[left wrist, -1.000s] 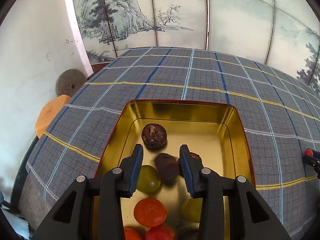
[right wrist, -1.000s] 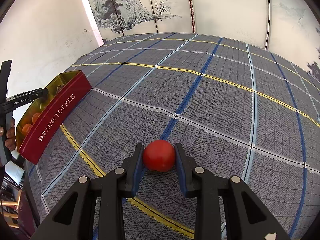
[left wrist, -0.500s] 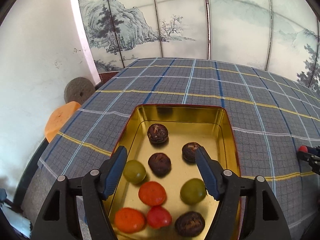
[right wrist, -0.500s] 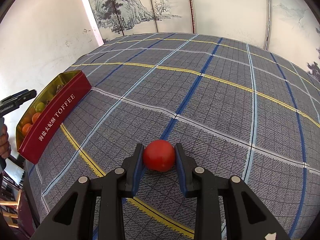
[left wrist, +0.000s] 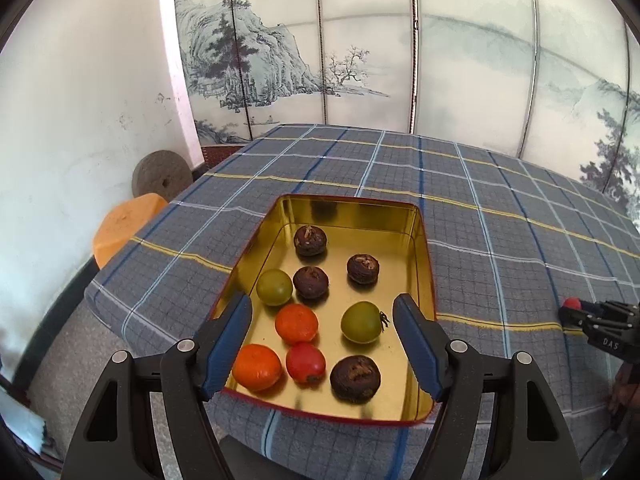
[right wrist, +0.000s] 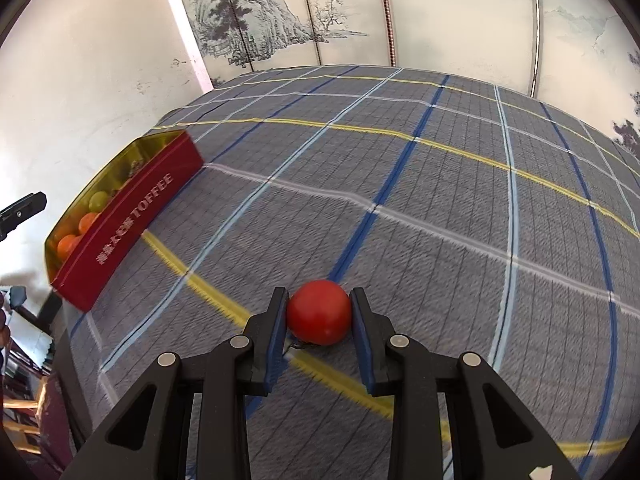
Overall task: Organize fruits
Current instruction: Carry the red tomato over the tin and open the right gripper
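A gold-lined red toffee tin [left wrist: 424,264] lies on the plaid tablecloth and holds several fruits: dark brown ones [left wrist: 310,241], green ones [left wrist: 361,323], orange ones [left wrist: 296,322] and a red one [left wrist: 306,362]. My left gripper [left wrist: 322,312] is open and empty, held above the tin's near end. My right gripper [right wrist: 319,314] is shut on a red tomato [right wrist: 319,312], held just above the cloth. The tin also shows in the right wrist view [right wrist: 132,216] at the left. The right gripper and its tomato show small in the left wrist view [left wrist: 572,304].
The plaid tablecloth [right wrist: 440,184] covers the whole table. An orange stool [left wrist: 126,226] and a round grey stone [left wrist: 162,174] stand off the table's left edge by the white wall. A painted screen [left wrist: 360,52] stands behind the table.
My left gripper let go of a dark brown fruit in the tin, opened wide and rose back from it. My right gripper, still shut on the tomato, has lifted and turned slightly toward the tin.
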